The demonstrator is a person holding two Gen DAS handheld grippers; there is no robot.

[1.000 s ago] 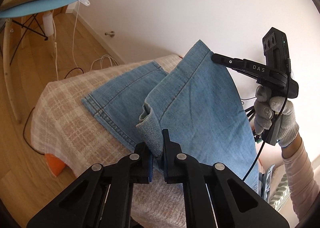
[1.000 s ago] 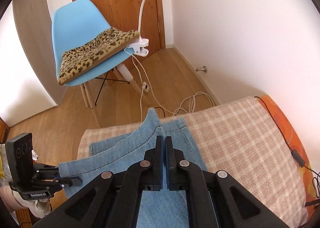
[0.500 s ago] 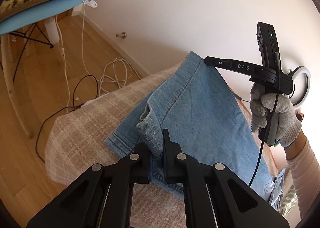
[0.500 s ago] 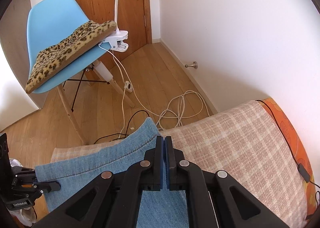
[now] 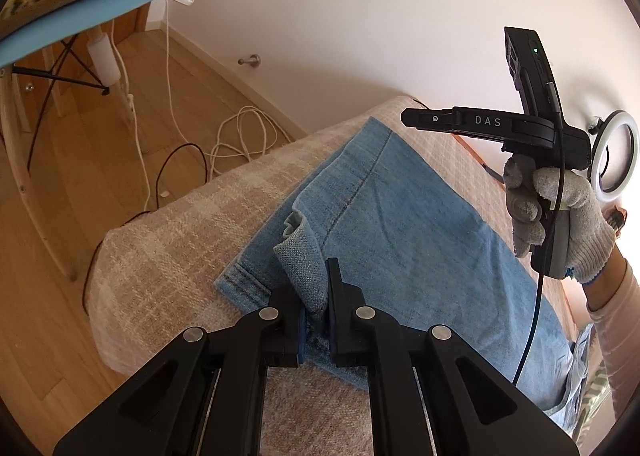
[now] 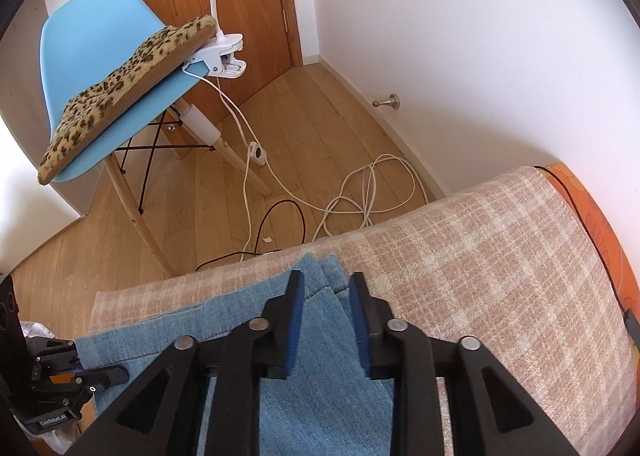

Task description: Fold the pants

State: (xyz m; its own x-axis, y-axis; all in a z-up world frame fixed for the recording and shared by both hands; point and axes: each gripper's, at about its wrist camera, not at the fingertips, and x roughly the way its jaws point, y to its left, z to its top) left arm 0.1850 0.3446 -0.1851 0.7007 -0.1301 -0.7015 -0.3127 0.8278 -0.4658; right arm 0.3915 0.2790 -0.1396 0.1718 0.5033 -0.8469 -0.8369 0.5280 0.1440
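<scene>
Jeans (image 5: 404, 240) lie folded — left gripper (image 5: 316, 320) fingers pinch a corner, right gripper (image 6: 325, 320) fingers just parted.

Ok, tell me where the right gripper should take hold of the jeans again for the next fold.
Probably the far corner of the jeans, where the stacked denim edges lie flat on the checked blanket. Come from above, over the hem edge; the layers end there, so a finger could slip under. The right gripper hangs open above it, jaws just opened, denim unpinched. The left gripper is shut on the near corner.
</scene>
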